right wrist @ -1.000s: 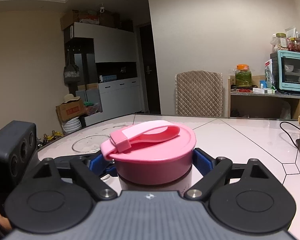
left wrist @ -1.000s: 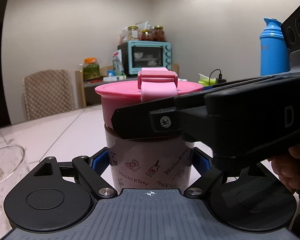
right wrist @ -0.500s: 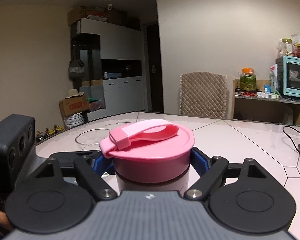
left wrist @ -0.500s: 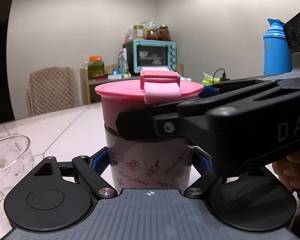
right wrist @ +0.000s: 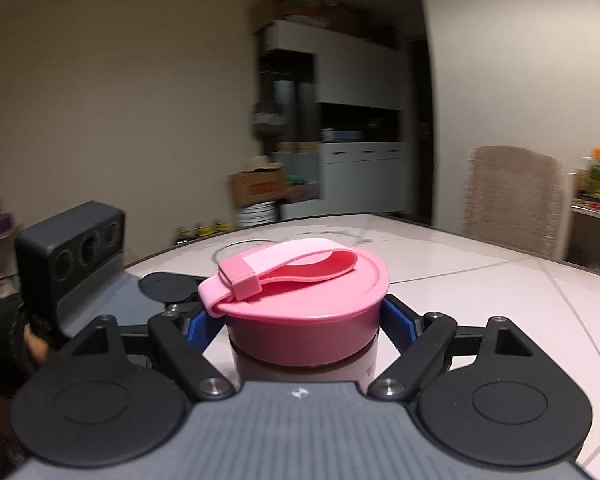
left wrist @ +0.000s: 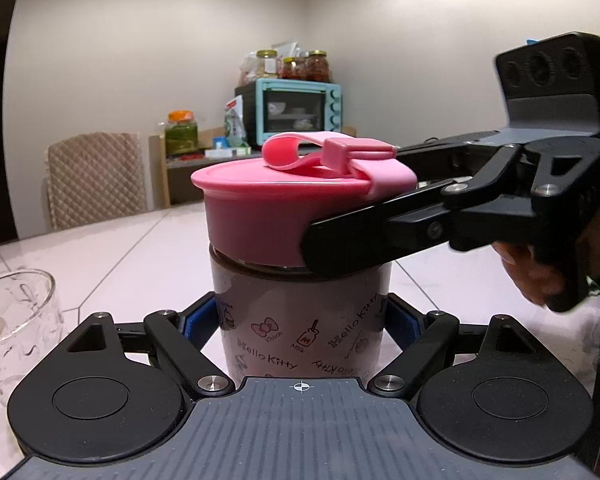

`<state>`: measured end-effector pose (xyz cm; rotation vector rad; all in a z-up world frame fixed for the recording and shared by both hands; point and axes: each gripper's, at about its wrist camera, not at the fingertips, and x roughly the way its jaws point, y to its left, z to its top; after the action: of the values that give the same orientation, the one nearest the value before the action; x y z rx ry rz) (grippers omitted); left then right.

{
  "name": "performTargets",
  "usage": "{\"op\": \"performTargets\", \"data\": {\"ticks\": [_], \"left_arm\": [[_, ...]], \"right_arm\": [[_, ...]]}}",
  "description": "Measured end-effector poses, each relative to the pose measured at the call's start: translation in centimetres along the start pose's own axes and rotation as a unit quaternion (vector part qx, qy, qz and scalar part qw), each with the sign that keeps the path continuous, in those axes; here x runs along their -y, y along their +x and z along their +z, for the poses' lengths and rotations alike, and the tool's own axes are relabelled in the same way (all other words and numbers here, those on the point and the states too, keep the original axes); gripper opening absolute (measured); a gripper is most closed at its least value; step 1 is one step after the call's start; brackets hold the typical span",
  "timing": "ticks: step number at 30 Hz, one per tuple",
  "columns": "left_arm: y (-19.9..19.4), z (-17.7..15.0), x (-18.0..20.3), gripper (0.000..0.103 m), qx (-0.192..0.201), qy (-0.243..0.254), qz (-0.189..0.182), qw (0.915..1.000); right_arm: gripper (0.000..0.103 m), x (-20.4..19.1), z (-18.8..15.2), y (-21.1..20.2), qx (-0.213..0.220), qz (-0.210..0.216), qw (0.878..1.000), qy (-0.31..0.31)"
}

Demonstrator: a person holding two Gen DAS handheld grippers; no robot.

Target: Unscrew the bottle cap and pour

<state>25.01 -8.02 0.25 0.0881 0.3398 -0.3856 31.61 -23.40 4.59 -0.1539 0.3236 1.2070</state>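
Pink cap (right wrist: pixel 305 312) between right jaws

Printed on the bottle (left wrist: pixel 300 320), left wrist view: "Hello Kitty" in outline script low at centre, the same words repeated slanting upward at right and again upside down along the lower edge, with a small "Milk" beneath a drawn milk-bottle icon. Further small lettering near the left edge of the bottle and on the packet (left wrist: pixel 234 126) beside the oven (left wrist: pixel 296 110) is too small to read. In the right wrist view the box (right wrist: pixel 256 190) bears red marks blurred past reading, and no other text is legible there.
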Motion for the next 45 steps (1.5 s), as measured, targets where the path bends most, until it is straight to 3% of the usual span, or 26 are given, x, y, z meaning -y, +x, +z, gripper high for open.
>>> {"op": "performTargets", "data": {"ticks": [7, 13, 16, 22, 29, 45], "left_arm": [[-0.8, -0.5, 0.1, 0.089, 0.0, -0.001, -0.002, 1.0], [-0.7, -0.4, -0.2, 0.089, 0.0, -0.001, -0.003, 1.0], [-0.7, -0.3, -0.4, 0.089, 0.0, 0.0, -0.004, 1.0], [-0.6, -0.4, -0.5, 0.089, 0.0, 0.001, -0.004, 1.0], [-0.5, -0.4, -0.8, 0.089, 0.0, 0.001, -0.004, 1.0], [-0.6, -0.4, -1.0, 0.09, 0.0, 0.001, -0.005, 1.0]], "right_arm": [[0.085, 2.1, 1.0, 0.4, -0.006, 0.086, 0.996, -0.026], [0.085, 1.8, 1.3, 0.2, -0.005, 0.09, 0.996, -0.023], [0.095, 1.4, 0.7, 0.0, -0.003, 0.054, 0.998, -0.015], [0.097, -2.2, 0.3, -1.0, 0.005, -0.06, 0.998, 0.017], [0.097, -4.9, -0.5, -2.0, 0.041, -0.135, 0.988, 0.064], [0.096, -6.7, -1.4, 0.3, 0.057, -0.21, 0.973, 0.073]]}}
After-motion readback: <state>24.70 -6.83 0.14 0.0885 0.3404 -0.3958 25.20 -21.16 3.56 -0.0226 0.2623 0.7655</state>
